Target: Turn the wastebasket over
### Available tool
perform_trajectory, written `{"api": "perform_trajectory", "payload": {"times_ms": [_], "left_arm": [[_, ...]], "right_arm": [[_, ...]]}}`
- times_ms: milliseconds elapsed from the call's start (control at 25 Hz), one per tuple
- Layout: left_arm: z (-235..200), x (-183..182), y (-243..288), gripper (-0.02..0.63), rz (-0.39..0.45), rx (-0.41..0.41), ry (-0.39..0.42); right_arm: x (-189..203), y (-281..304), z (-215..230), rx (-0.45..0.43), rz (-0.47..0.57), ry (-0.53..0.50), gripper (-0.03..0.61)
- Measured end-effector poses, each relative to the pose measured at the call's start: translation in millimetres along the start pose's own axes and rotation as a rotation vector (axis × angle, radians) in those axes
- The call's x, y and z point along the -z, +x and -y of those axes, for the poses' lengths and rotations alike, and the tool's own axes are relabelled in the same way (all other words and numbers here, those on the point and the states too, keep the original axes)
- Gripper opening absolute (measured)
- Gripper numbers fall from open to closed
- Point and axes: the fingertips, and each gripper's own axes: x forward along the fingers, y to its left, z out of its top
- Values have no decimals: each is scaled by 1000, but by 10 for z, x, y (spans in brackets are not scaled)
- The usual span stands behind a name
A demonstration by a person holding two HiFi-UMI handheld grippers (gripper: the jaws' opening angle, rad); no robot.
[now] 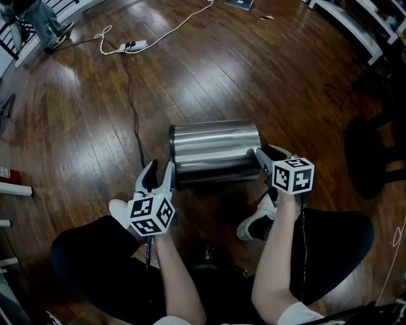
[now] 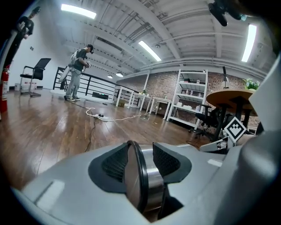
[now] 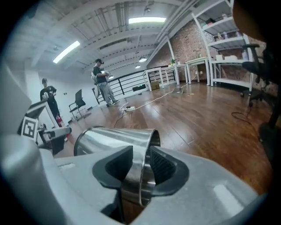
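Observation:
A shiny steel wastebasket (image 1: 216, 149) lies on its side on the wooden floor, base to the left, open mouth to the right. My left gripper (image 1: 160, 172) is at the base end. In the left gripper view the black-ringed base edge of the wastebasket (image 2: 147, 180) stands between the spread jaws of the left gripper (image 2: 139, 160). My right gripper (image 1: 269, 154) is at the mouth end. In the right gripper view the thin rim wall of the wastebasket (image 3: 114, 138) passes between the jaws of the right gripper (image 3: 139, 169), one inside the mouth and one outside. I see neither gripper's pads pressing on the steel.
A black cable and white power strip (image 1: 133, 46) run across the floor behind the basket. A black chair base (image 1: 374, 152) stands at the right, white shelving (image 1: 349, 19) at the back right. The holder's shoes (image 1: 254, 225) are just in front of the basket. A person (image 2: 79, 70) stands far off.

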Motion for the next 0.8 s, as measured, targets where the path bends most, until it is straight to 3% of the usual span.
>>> {"api": "perform_trajectory", "payload": {"times_ms": [120, 280, 440, 600, 800], "left_arm": [[-37, 187, 61, 202, -42, 2, -37], [49, 346, 172, 202, -64, 42, -122], [26, 452, 237, 199, -91, 18, -156], [4, 466, 258, 105, -76, 41, -263], [5, 438, 278, 83, -124, 13, -204]], "right_arm": [[-125, -152, 10, -11, 68, 31, 109], [-77, -155, 16, -19, 43, 8, 109], [66, -66, 12, -27, 10, 36, 109], [194, 37, -11, -41, -35, 53, 105], [181, 64, -11, -53, -38, 95, 80]]}}
